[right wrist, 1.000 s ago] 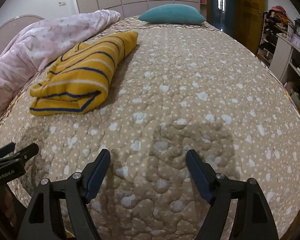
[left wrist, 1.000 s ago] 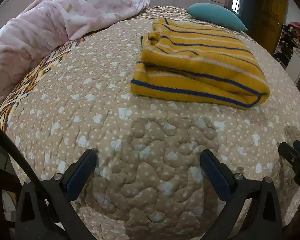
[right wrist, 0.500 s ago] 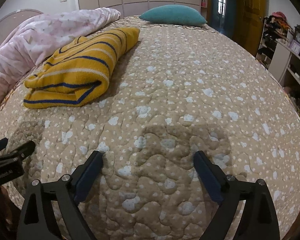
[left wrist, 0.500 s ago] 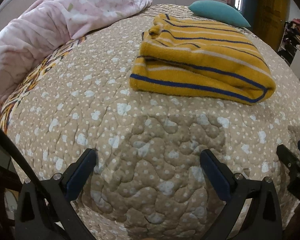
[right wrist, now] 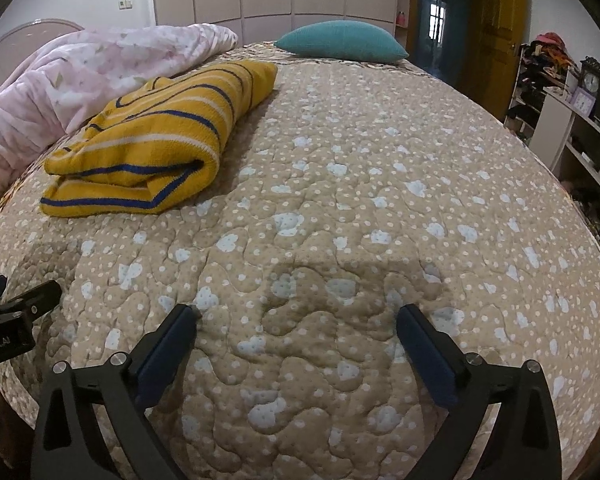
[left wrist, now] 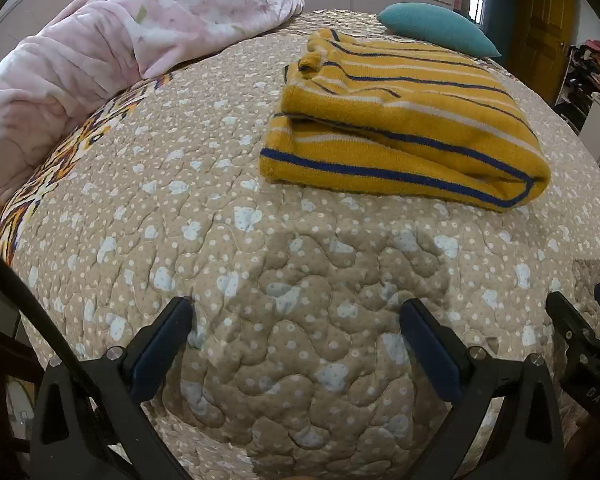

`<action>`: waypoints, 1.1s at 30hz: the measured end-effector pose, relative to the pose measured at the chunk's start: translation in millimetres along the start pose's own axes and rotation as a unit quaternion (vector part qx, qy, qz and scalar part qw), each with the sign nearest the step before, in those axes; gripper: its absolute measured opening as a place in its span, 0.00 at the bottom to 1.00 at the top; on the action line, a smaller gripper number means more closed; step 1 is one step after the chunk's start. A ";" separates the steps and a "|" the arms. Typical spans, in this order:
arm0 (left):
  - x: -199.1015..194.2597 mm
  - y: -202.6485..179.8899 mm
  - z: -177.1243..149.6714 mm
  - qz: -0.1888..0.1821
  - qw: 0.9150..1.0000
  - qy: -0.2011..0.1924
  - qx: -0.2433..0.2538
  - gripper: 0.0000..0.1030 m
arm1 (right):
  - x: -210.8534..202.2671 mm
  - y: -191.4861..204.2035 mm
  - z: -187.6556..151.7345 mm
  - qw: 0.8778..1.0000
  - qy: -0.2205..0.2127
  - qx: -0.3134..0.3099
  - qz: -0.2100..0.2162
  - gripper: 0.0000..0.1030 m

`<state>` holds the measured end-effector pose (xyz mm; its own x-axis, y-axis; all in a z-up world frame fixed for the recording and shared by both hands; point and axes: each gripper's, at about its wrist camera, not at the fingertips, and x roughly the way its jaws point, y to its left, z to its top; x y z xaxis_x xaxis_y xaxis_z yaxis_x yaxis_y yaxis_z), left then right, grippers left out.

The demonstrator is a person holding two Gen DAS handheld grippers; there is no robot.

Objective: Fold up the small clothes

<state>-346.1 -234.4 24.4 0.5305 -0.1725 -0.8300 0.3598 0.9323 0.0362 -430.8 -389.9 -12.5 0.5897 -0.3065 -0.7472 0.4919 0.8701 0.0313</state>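
A yellow garment with blue and white stripes (left wrist: 400,132) lies folded in layers on the beige dotted quilt (left wrist: 180,200). It also shows in the right wrist view (right wrist: 160,148), at the left. My left gripper (left wrist: 296,312) is open and empty, low over the quilt, well short of the garment. My right gripper (right wrist: 296,316) is open and empty too, over bare quilt to the right of the garment. Each gripper's tip shows at the edge of the other's view.
A pink floral duvet (left wrist: 100,52) is bunched along the left side of the bed. A teal pillow (right wrist: 340,42) lies at the far end. Shelves with clutter (right wrist: 572,120) and a yellow door (right wrist: 496,32) stand to the right.
Both grippers have moved a little forward toward the garment, which looks larger now. Both stayed open and empty. The garment has not moved.
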 end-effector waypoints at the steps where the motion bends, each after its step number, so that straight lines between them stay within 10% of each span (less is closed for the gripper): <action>1: 0.1 0.5 -0.1 0.000 1.000 -0.001 0.000 1.00 | -0.2 0.4 -0.7 1.000 -0.003 0.000 -0.002 0.99; 33: -2.0 -0.7 -1.8 0.005 1.000 -0.013 0.008 1.00 | -4.1 4.7 -7.2 0.999 -0.030 0.000 -0.019 0.99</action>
<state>-348.8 -234.1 25.0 0.5532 -0.1718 -0.8152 0.3661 0.9291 0.0526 -435.5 -381.7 -14.1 0.6080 -0.3615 -0.7069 0.5150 0.8572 0.0046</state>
